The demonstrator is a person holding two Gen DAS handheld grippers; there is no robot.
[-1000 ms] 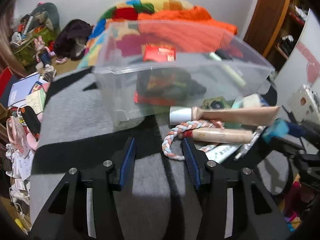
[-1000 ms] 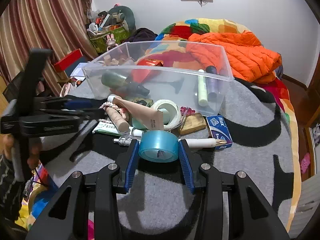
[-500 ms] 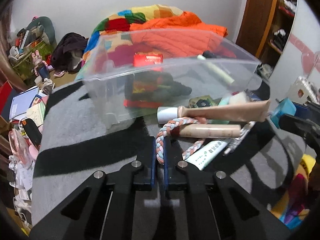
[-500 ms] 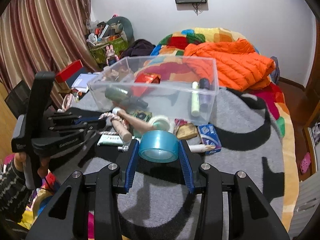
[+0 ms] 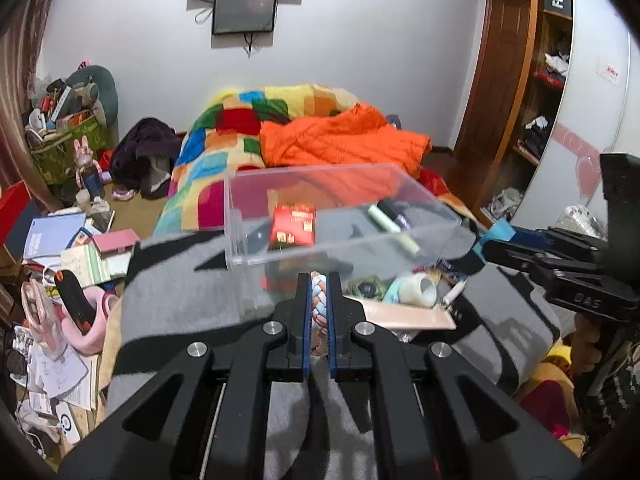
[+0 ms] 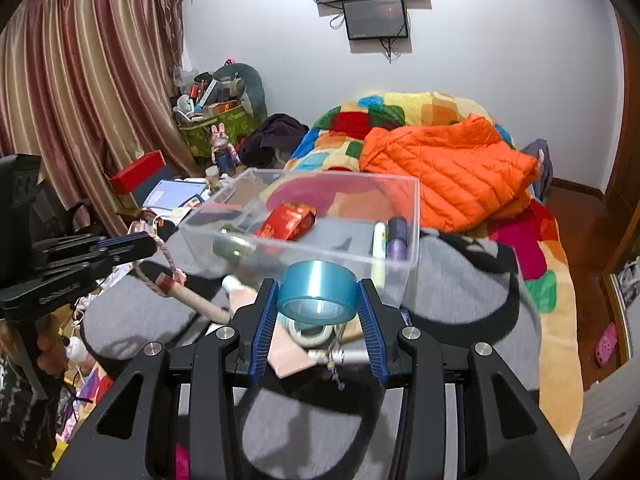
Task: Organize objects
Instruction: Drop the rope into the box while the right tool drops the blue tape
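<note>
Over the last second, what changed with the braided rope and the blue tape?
The left gripper closed its fingers on the braided rope and lifted it; a wooden handle dangles from it. The right gripper rose with the blue tape roll, still clamped. The clear bin and its contents stayed put.

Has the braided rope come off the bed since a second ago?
Yes. The braided rope, clamped in the left gripper, now hangs lifted before the clear bin.

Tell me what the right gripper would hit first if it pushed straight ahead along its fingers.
Probably the near wall of the clear plastic bin, just beyond the blue tape roll that the right gripper holds; depth is uncertain.
</note>
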